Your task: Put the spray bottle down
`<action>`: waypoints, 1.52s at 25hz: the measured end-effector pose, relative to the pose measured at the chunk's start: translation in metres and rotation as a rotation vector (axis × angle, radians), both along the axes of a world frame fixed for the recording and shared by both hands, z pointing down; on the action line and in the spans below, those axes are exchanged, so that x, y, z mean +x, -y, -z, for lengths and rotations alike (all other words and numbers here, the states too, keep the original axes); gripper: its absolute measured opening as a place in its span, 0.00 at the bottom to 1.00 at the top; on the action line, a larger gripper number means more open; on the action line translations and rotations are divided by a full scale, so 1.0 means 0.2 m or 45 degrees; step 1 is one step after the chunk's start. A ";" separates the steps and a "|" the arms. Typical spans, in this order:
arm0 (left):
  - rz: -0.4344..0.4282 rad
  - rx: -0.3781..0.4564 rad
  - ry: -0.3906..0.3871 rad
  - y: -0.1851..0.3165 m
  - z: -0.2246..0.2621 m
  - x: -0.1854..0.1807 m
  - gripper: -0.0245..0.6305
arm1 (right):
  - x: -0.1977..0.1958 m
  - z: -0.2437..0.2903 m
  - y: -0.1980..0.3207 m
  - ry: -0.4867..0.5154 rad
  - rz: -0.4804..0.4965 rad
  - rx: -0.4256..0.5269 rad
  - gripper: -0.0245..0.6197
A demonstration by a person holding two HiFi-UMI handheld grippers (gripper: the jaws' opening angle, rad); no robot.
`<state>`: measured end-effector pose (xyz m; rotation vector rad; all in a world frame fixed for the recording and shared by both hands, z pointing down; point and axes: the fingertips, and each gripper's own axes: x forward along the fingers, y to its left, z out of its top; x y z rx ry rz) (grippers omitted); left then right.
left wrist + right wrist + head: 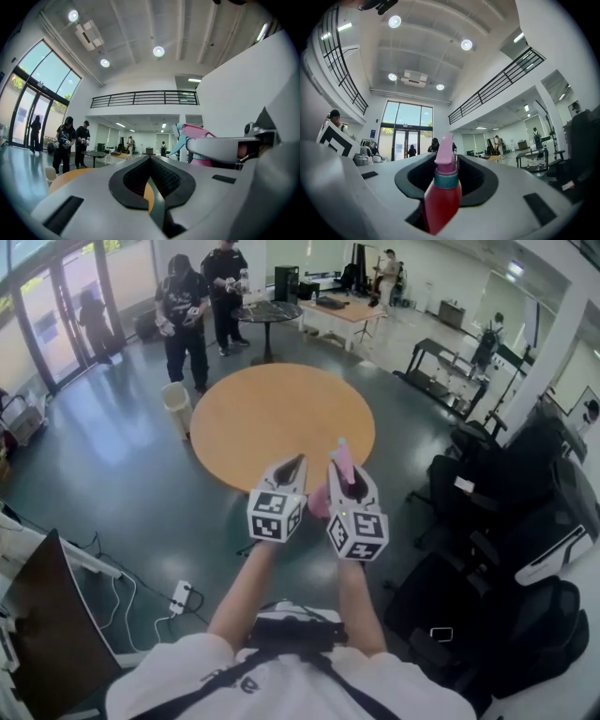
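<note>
Spray bottle (443, 197) held before the table (272, 418)
Squeezed by right gripper (345, 474); left gripper (298, 463) pinched empty; dropped early, the near edge may be missed.

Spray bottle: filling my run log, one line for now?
right gripper: shut on spray bottle | left gripper: shut, empty | round table: ahead

Head view: a hall with a glossy grey-green floor (112, 474). A round wooden table (281, 418) stands at centre, with a white bin (176, 407) just beside its left edge. Glass doors (56, 315) fill the upper left. A small dark table (267, 310) and a wooden desk (342, 310) stand at the top, and black office chairs (506, 484) crowd the right. Left gripper view: a white ceiling (140, 28) with round recessed lamps (158, 51) above a black-railed gallery (140, 97).
</note>
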<state>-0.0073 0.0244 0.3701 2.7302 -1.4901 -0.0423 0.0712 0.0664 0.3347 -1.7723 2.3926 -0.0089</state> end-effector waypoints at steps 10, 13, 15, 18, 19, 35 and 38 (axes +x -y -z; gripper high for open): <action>0.023 -0.021 -0.053 0.41 -0.01 -0.17 0.05 | -0.11 0.02 0.46 -0.037 -0.021 -0.015 0.28; 0.037 -0.053 -0.066 0.51 -0.05 -0.22 0.05 | -0.15 -0.01 0.56 -0.053 -0.015 -0.046 0.28; 0.049 -0.067 -0.074 0.57 -0.09 -0.24 0.05 | -0.17 -0.05 0.63 -0.060 0.000 -0.066 0.28; 0.062 -0.082 -0.101 0.68 -0.13 -0.26 0.05 | -0.21 -0.12 0.77 -0.060 0.038 -0.080 0.28; 0.063 -0.085 -0.115 0.72 -0.13 -0.26 0.05 | -0.23 -0.13 0.81 -0.059 0.053 -0.084 0.28; 0.210 -0.035 -0.079 1.63 0.00 -0.12 0.05 | -0.13 -0.04 1.74 -0.078 0.238 -0.043 0.28; 0.257 -0.025 -0.086 1.76 0.04 -0.12 0.05 | -0.13 -0.02 1.85 -0.082 0.292 -0.033 0.28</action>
